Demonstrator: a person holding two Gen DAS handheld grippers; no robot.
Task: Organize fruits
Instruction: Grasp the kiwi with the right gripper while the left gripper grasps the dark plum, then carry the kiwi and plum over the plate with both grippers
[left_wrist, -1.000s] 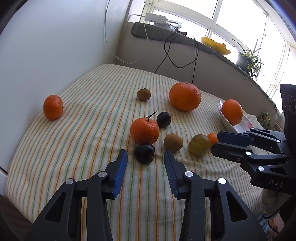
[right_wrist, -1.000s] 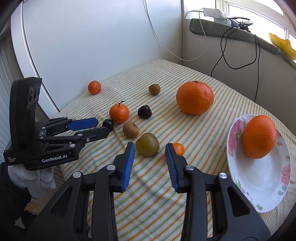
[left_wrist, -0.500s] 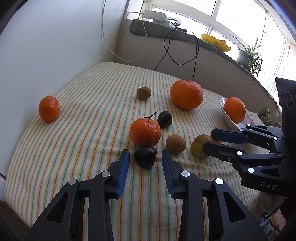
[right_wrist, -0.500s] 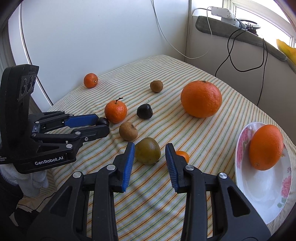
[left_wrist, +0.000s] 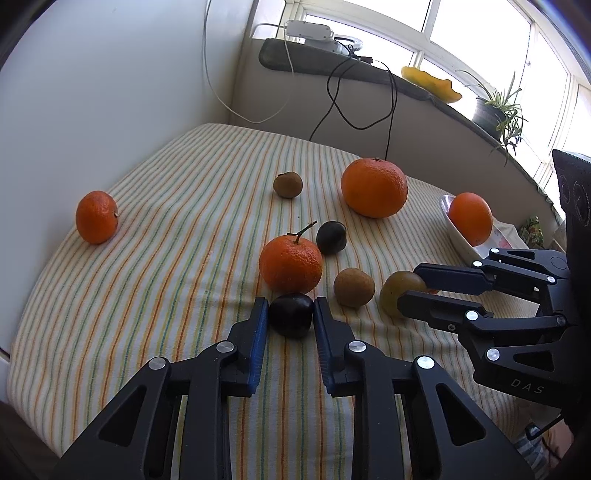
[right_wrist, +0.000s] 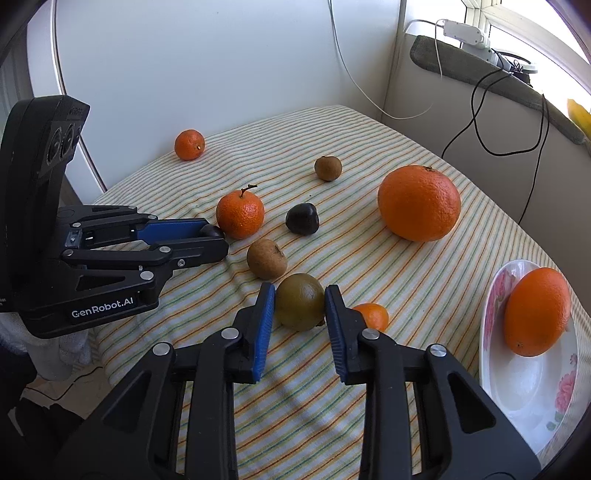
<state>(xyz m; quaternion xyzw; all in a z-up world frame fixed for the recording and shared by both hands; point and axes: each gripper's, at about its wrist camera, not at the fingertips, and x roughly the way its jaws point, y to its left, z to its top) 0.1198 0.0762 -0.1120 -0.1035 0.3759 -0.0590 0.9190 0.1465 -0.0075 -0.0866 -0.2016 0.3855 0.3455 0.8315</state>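
Fruits lie on a striped cloth. My left gripper (left_wrist: 290, 310) has its jaws on both sides of a dark plum (left_wrist: 290, 314), touching or nearly touching it as it rests on the cloth. My right gripper (right_wrist: 300, 301) stands open around a green-brown fruit (right_wrist: 300, 305), its tips beside it. Close by are a stemmed mandarin (left_wrist: 290, 264), a brown kiwi (left_wrist: 354, 287), a second dark plum (left_wrist: 331, 237), a tiny orange (right_wrist: 373, 315) and a large orange (right_wrist: 419, 202).
A flowered white plate (right_wrist: 517, 380) at the right holds an orange (right_wrist: 536, 311). A small kiwi (left_wrist: 288, 184) and a lone mandarin (left_wrist: 96, 216) lie farther back. Walls and a cabled windowsill (left_wrist: 369, 79) bound the table. The cloth's front edge is near.
Both grippers have moved forward and down. The left jaws have narrowed around the dark plum. The right jaws now flank the green-brown fruit.
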